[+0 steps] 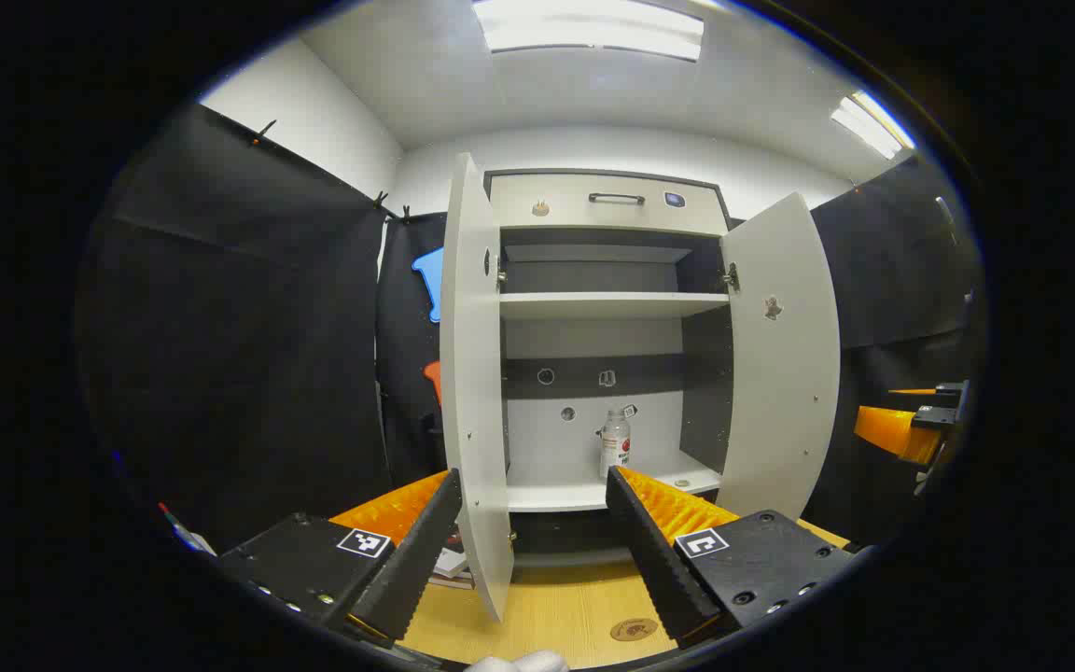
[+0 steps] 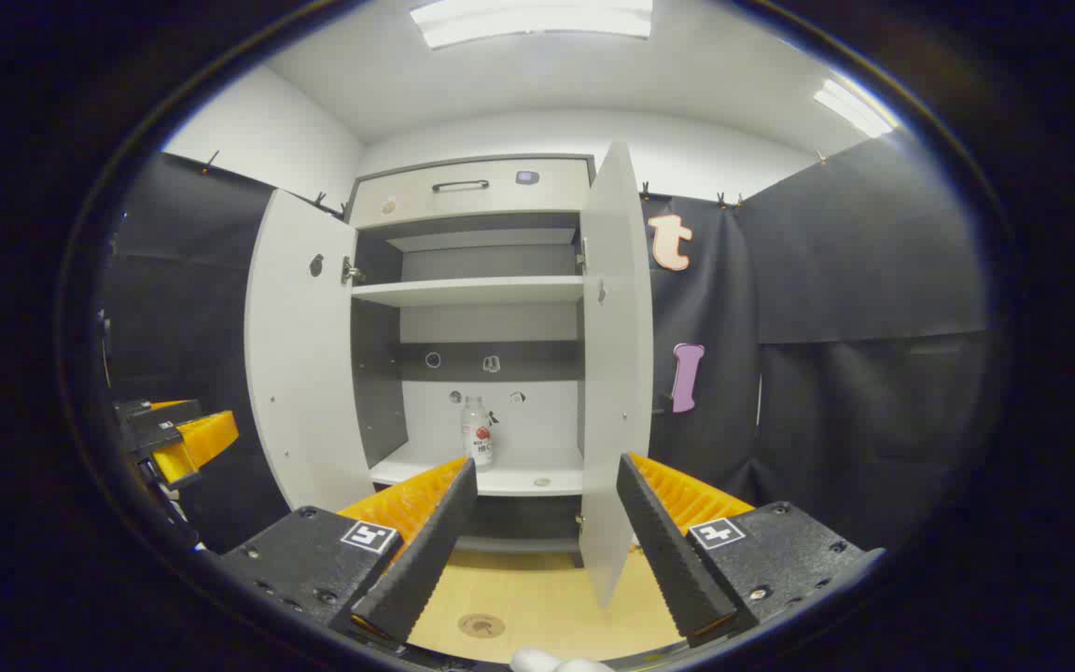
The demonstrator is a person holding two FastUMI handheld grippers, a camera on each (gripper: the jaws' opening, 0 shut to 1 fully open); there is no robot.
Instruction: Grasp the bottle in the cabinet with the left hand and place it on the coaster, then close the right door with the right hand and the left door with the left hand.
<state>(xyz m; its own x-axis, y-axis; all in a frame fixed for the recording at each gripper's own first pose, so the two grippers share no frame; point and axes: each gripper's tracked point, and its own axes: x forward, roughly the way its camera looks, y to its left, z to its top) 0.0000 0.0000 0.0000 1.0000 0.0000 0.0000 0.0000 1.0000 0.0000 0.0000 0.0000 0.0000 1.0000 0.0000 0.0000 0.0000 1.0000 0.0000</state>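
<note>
The bottle (image 1: 614,442), small and clear with a white cap and a red-marked label, stood upright on the cabinet's (image 1: 607,201) bottom shelf, toward the back. It lay well beyond the left gripper (image 1: 533,537), seen just above the tip of that claw's right finger, and nothing touched it. The left gripper's jaws were spread wide and held nothing; its ridged fingers (image 1: 663,551) framed the edge of the open left door (image 1: 474,392). The right gripper (image 2: 547,532) was likewise wide open and empty, its serrated fingers either side of the open right door's (image 2: 614,373) lower edge, with the bottle (image 2: 476,430) far ahead and to the left. Both doors were flat, smooth, pale panels with rounded corners, swung outward from a grey-backed interior with a white upper shelf (image 1: 607,304). A round, thin coaster (image 1: 633,629) lay flat on the light wood-grain table (image 1: 547,616) in front of the cabinet, between the left gripper's fingers.
</note>
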